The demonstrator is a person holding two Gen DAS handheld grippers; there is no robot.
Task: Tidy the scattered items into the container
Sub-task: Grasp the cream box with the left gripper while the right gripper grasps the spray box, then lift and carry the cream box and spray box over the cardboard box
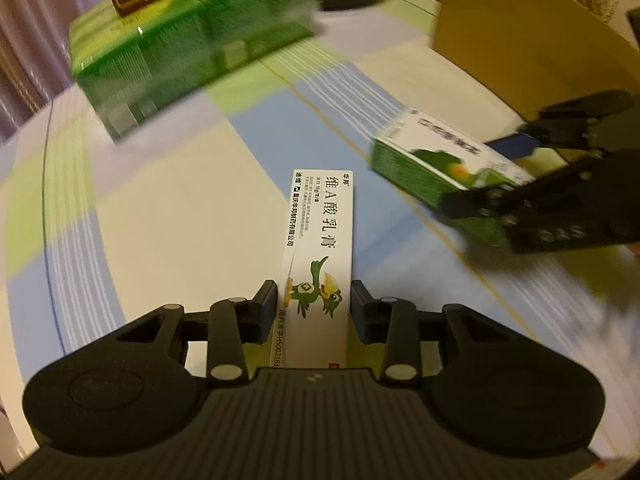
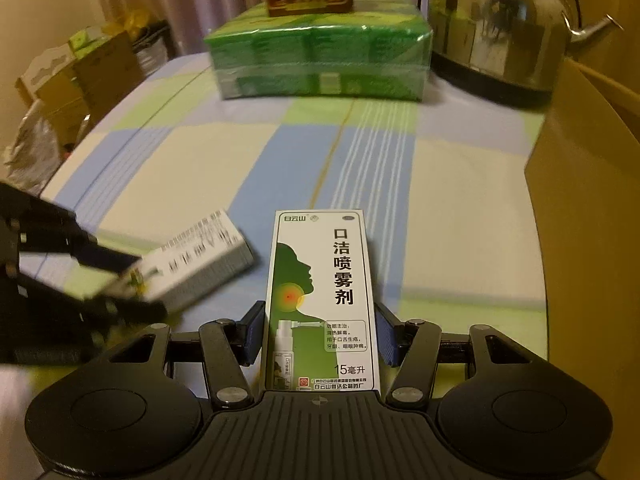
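Both downward-angled: left gripper (image 1: pixel 313 306) clamped around white ointment box (image 1: pixel 320 248), right gripper (image 2: pixel 320 332) around spray box (image 2: pixel 322 292).

A: Warm, dim indoor light is tinting both views yellowish, and the corners are fading to black.

B: The fisheye is bending the table (image 2: pixel 200 168) edge into a curve. Motion blur is smearing the green pack (image 1: pixel 192 52) and the cardboard box (image 1: pixel 532 40) in the left view.

A: The kettle (image 2: pixel 496 28) is throwing back bright glare. Only the 2 near cartons are staying sharp.
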